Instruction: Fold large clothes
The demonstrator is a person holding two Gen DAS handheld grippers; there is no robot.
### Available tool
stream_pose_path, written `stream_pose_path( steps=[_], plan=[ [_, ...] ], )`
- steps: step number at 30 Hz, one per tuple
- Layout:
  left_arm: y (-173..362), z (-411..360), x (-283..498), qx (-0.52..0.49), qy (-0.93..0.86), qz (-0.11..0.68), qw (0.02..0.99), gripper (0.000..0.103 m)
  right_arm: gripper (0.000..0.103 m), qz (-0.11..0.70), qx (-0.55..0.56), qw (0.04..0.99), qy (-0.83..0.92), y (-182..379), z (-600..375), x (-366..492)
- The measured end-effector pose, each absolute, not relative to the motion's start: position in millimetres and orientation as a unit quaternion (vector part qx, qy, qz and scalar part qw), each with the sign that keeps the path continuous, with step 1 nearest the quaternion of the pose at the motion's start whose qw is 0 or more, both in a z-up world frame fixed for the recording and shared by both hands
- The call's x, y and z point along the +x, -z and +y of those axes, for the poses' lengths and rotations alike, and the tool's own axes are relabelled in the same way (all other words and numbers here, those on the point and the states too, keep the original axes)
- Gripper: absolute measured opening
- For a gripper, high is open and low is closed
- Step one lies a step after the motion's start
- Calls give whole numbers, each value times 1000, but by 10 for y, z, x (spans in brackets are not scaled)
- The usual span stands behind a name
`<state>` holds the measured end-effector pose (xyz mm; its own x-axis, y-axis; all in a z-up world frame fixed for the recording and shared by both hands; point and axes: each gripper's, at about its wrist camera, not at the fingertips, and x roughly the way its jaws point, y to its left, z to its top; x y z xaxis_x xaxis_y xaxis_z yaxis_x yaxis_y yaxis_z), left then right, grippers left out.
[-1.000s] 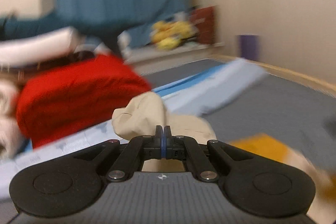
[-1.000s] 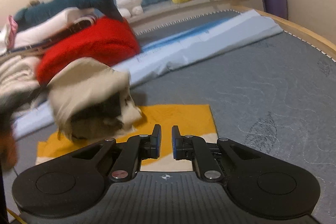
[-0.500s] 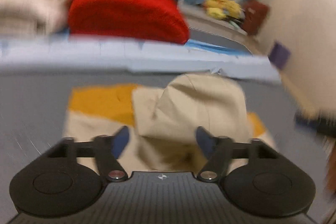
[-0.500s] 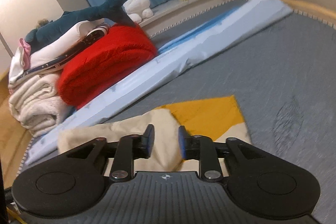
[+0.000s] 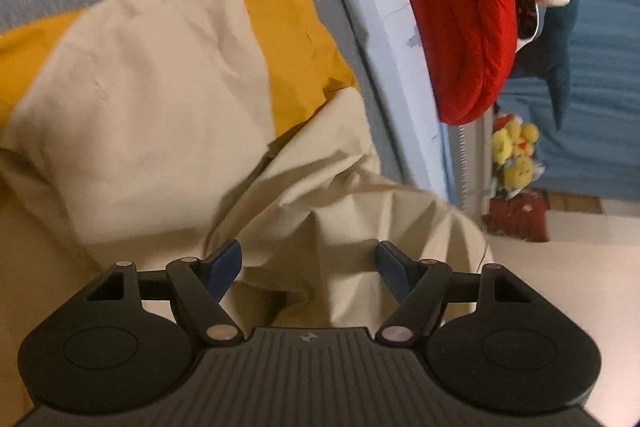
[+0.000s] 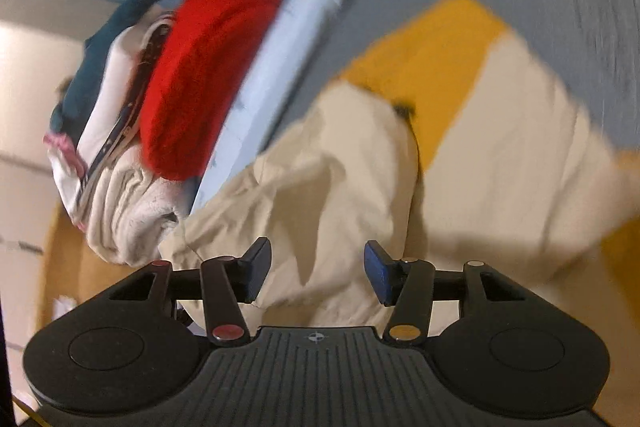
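A beige and mustard-yellow garment [image 5: 152, 75] lies crumpled on the grey quilted bed; it also fills the middle of the right wrist view [image 6: 360, 179]. My left gripper [image 5: 310, 259] is open, its jaws wide apart just above a raised beige fold. My right gripper [image 6: 318, 267] is open too, its jaws spread over another beige fold, with nothing between the pads. Both views are tilted, and the right one is blurred.
A light blue folded sheet [image 5: 384, 11] runs along the bed beside the garment. Behind it is a stack with a red blanket [image 5: 460, 7], white towels [image 6: 120, 211] and a dark teal plush. Yellow plush toys [image 5: 516, 159] sit by blue curtains.
My left gripper was shut on the beige cloth a second ago and has opened, letting it drop onto the garment. My right gripper has opened wide. Both cameras have tilted sideways.
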<state>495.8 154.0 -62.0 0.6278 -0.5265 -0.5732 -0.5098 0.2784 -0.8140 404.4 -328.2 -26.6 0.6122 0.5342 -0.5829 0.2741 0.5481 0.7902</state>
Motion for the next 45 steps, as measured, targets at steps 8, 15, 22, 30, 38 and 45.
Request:
stream_pose_path(
  steps=[8, 15, 22, 30, 38, 45],
  plan=[
    [878, 1643, 5119, -615, 2, 435, 658, 71, 55, 446, 516, 731, -32, 666, -3187, 4209],
    [520, 1669, 5428, -561, 42, 410, 718, 5, 1, 409, 512, 754, -44, 678, -3181, 4308],
    [98, 1812, 5131, -432, 139, 307, 837, 5, 0, 275, 533, 795, -93, 355, -3350, 4006],
    [1218, 1751, 4842, -366, 44, 511, 777, 2, 1, 484, 400, 777, 45, 910, -3372, 3920],
    [-81, 1462, 4709, -246, 31, 418, 874, 23, 39, 396, 316, 859, 75, 211, -3279, 3860],
    [-560, 890, 4456, -174, 80, 348, 918, 37, 47, 319, 334, 880, -111, -39, -2872, 3982]
  ],
)
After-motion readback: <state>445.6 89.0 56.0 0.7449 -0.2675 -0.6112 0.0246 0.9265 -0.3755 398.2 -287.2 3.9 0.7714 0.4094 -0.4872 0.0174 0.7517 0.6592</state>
